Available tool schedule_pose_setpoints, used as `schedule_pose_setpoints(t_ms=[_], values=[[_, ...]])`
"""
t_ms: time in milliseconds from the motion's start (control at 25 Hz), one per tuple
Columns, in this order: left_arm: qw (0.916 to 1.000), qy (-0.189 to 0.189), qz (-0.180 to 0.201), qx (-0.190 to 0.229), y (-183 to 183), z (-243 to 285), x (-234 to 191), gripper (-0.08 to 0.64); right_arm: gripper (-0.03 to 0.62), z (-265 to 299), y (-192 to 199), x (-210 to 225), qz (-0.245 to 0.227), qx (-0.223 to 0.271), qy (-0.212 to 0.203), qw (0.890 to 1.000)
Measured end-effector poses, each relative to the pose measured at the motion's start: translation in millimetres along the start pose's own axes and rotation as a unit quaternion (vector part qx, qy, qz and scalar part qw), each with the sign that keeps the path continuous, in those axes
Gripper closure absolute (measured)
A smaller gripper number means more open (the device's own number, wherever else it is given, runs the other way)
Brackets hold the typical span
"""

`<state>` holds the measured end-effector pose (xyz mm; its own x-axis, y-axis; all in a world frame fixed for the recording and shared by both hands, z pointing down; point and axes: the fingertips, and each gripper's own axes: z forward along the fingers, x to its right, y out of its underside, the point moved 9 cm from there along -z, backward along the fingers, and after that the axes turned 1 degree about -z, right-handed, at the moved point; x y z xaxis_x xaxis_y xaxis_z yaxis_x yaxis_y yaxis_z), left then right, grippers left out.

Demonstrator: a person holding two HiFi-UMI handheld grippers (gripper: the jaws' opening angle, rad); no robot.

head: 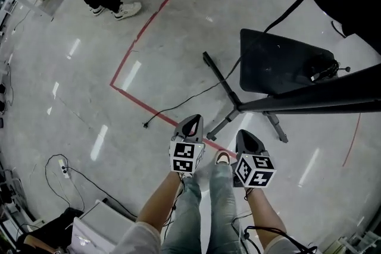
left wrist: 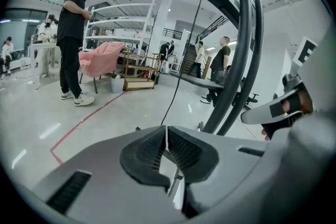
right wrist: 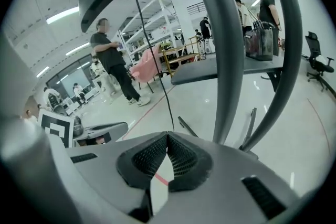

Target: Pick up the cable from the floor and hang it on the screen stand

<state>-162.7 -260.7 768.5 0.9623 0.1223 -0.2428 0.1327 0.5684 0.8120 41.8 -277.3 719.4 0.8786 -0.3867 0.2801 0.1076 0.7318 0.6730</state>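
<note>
Head view: black cable [head: 178, 105] on floor left of screen stand [head: 233, 99], plug end farthest from stand. Left gripper [head: 194, 121] off stand's near foot; right gripper [head: 244, 135] beside it.

Left gripper view: left gripper [left wrist: 166, 134] jaws pressed together, nothing between. Cable [left wrist: 181, 76] left of stand posts [left wrist: 239, 60].

Right gripper view: right gripper [right wrist: 168, 139] jaws closed, empty. Cable [right wrist: 166, 102] left of stand post [right wrist: 228, 60].
</note>
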Motion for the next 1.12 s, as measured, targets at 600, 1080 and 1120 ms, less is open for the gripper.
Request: schedule_pose_setpoints(t_ms=[600, 1080, 1120], values=[[0.997, -0.033, 0.069, -0.008, 131.6, 210.4, -51.5, 0.419, 0.574, 156.2, 96.7, 89.7, -0.036, 0.007, -0.03, 0.999], [0.9946, -0.05, 0.089, -0.018, 180.7, 280.0, -84.9, 0.417, 0.574, 211.6, 133.6, 120.8, -0.032, 0.028, -0.024, 0.999], [0.9948, -0.05, 0.087, -0.019, 180.9, 281.4, -86.4, 0.419, 0.574, 211.4, 134.1, 121.1, -0.032, 0.029, -0.022, 0.999]])
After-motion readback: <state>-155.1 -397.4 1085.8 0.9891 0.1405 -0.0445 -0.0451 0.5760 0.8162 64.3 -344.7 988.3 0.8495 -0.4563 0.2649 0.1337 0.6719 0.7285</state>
